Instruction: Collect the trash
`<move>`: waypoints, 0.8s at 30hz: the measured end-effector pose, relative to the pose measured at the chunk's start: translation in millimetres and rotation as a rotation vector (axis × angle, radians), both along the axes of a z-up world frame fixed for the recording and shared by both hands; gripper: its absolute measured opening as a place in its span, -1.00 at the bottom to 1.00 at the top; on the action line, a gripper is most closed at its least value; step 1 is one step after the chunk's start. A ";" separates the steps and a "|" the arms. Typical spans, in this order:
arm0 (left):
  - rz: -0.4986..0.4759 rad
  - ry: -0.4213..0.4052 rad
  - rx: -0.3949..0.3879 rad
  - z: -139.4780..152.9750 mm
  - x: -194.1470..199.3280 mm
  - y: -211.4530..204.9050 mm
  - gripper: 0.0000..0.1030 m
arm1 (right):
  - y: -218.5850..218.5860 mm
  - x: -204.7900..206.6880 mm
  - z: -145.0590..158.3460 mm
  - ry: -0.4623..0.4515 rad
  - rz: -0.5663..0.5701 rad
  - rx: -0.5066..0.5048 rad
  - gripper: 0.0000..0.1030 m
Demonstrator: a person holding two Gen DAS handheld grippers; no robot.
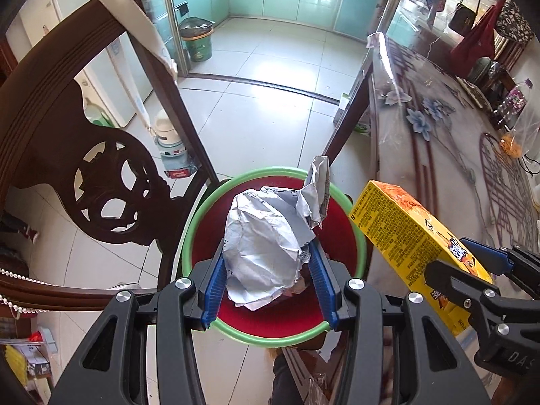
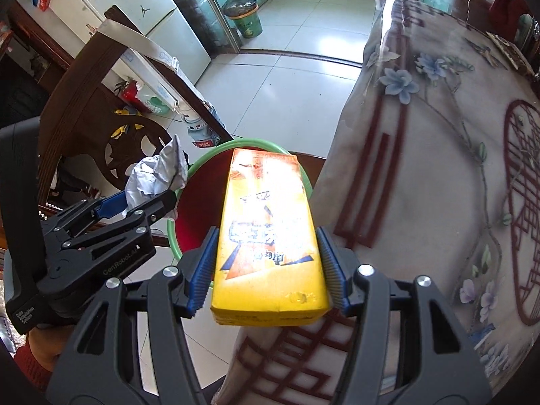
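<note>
Hovering over a round basin with a pale green rim and red inside (image 1: 361,246), both grippers carry trash, and the coming drop turns on what sits above that rim.

Left gripper (image 1: 268,270): jaws clenched on a crumpled ball of white-grey paper (image 1: 266,236), blue ribbed pads pressed into both flanks. Paper hangs directly over the red centre of the basin, well inside the rim. A loose twisted tail of it sticks out toward the far rim. Seen from the right wrist, the same gripper (image 2: 135,207) and paper (image 2: 152,175) sit at the basin's left edge.

Right gripper (image 2: 266,266): jaws clamped across the near end of a yellow and orange rectangular cardboard carton (image 2: 266,222). Pads touch both long sides. Long axis runs straight out from the jaws, far end over the basin's far rim (image 2: 256,143). In the left wrist view the carton (image 1: 411,226) lies to the right of the rim, its far corner just overlapping the rim, the near end toward the edge of the table with the flowered plastic cloth (image 1: 438,135).

Judgement: left hand is the better placed to release; the paper looks set to fall inside. The carton is long against the basin's width, so only its far part seems over the opening. Moving it further in, or tipping it nose down before letting go, seems wise, else it may catch the rim and fall out.

Basin appears to rest on a dark carved wooden chair (image 1: 111,189) beside the table's edge.
</note>
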State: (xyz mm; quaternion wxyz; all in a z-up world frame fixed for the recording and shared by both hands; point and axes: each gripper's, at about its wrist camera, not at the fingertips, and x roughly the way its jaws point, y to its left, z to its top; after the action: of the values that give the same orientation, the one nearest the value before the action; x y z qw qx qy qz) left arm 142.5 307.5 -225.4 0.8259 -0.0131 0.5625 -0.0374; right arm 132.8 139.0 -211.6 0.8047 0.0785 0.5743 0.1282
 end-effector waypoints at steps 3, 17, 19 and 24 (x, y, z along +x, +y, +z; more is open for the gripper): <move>0.004 0.005 0.010 -3.3 3.3 4.9 -0.15 | 5.3 4.7 -3.6 0.004 0.001 -0.008 0.08; 0.003 -0.031 -0.005 15.4 10.2 -5.4 0.38 | -19.3 -3.5 31.9 -0.100 -0.051 -0.045 0.58; -0.013 -0.035 -0.008 18.3 8.2 -13.8 0.38 | -29.1 -7.4 32.6 -0.103 -0.062 -0.054 0.65; -0.094 -0.089 -0.120 36.9 -3.5 -44.1 0.61 | -64.9 -25.5 24.4 -0.083 -0.123 -0.096 0.66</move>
State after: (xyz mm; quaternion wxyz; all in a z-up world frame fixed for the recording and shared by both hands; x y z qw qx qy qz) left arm 139.0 263.4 -188.5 0.8452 -0.0345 0.5219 -0.1102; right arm 107.3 74.2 -187.3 0.8370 0.0696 0.5400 0.0539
